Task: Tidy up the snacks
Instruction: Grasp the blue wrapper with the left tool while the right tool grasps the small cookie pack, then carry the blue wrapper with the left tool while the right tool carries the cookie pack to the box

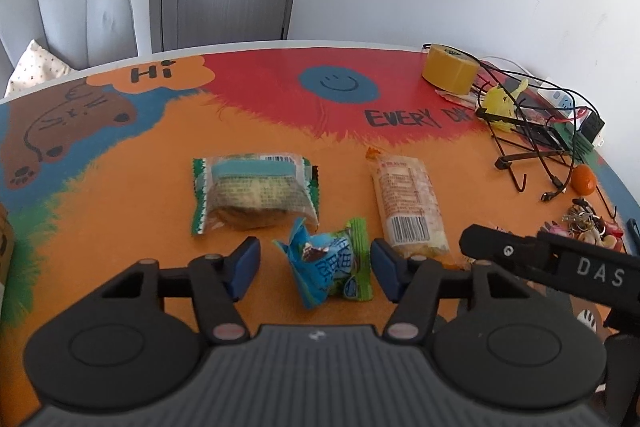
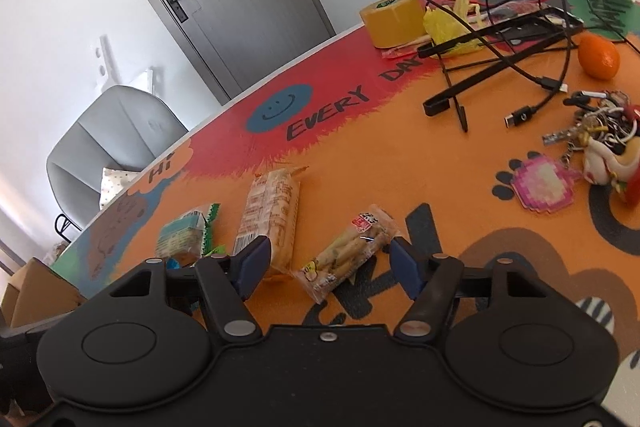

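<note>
Both grippers hang over the table (image 1: pixel 120 147) with jaws spread wide and nothing held. The left gripper (image 1: pixel 315 261) straddles the blue packet (image 1: pixel 328 263), a crumpled blue-and-green wrapper lying between its fingers; the right pad looks just beside the wrapper's green edge, though contact cannot be confirmed. The right gripper (image 2: pixel 327 261) brackets the clear stick pack (image 2: pixel 348 253), which lies diagonally between its fingers. The likeliest slip on the left, as I judge it, is that closing catches only the loose wrapper end, so the packet twists or drops. On the right, the pack's slant means the pads may meet it corner to corner and spin it out, or crush the brittle sticks inside. The right gripper's left finger also sits close to the orange pack (image 2: pixel 270 215), so closing or sliding could nudge that one out of line. The 2 tools are near each other too: the right one's body shows at the edge of the left view, so a sideways move could knock them together. Snacks counted: 4, namely 1 green pack (image 1: pixel 256 193), 1 orange pack, 1 blue packet, 1 stick pack. Also on the table: 1 tape roll (image 1: pixel 450 69), 1 orange (image 2: pixel 599 57), 1 bunch of keys (image 2: pixel 600 139), and a tangle of cables too knotted to count.
</note>
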A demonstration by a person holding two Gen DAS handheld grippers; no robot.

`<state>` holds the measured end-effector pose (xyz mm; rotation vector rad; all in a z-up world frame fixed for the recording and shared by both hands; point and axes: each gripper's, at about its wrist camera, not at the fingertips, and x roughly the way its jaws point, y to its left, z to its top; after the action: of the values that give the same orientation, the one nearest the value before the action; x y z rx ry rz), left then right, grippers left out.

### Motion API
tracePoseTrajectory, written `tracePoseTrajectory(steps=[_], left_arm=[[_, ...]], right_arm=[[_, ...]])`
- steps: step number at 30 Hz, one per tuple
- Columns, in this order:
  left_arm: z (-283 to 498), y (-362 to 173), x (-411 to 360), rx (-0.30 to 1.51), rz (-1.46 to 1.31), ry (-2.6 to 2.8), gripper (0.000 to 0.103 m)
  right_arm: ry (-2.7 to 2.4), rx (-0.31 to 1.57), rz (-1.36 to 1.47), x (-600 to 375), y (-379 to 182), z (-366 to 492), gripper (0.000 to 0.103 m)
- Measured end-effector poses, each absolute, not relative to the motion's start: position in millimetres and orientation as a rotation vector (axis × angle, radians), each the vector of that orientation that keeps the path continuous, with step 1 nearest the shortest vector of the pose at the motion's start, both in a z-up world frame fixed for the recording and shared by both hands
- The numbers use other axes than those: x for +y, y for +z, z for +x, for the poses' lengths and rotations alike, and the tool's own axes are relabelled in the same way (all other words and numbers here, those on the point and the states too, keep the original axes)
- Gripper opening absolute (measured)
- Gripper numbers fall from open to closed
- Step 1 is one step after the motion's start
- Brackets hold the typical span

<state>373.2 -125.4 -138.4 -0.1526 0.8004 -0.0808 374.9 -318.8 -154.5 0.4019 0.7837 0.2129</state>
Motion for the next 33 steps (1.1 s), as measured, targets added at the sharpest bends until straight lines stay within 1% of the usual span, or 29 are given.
tracePoseTrajectory(steps=[1, 2, 3, 5, 6, 7, 8, 16, 24, 33], left_arm=[[373, -138, -125, 0.798, -0.155, -0.082, 0.049], [373, -138, -124, 0.796, -0.161, -0.084, 0.038], [373, -139, -124, 0.797, -0.164, -0.089, 0.032], [371, -138, -124, 0.798, -0.156, -0.101, 0.031], [369, -137, -124, 0.800, -0.161, -0.109, 0.030], [368, -137, -124, 0.801, -0.168, -0.110, 0.030], [366, -137, -123, 0.798, -0.173, -0.109, 0.029], [344, -121, -115, 0.765, -0.184, -0.112, 0.029], [311, -91, -102, 0.700, -0.191, -0.102, 0.029], [272, -55, -70, 0.620, -0.211, -0.059, 0.029]], right_arm=[[0.208, 0.781, 0.391, -316, -154, 375, 0.066], [0.197, 0.779, 0.375, -315, -154, 376, 0.060], [0.177, 0.776, 0.354, -313, -155, 376, 0.057], [0.133, 0.774, 0.306, -309, -154, 375, 0.038], [0.123, 0.777, 0.296, -309, -154, 375, 0.032], [0.127, 0.783, 0.303, -310, -154, 374, 0.024], [0.140, 0.791, 0.313, -311, -154, 374, 0.020], [0.198, 0.787, 0.338, -306, -148, 352, 0.019], [0.252, 0.725, 0.356, -296, -122, 327, 0.019], [0.376, 0.662, 0.366, -270, -89, 303, 0.019]])
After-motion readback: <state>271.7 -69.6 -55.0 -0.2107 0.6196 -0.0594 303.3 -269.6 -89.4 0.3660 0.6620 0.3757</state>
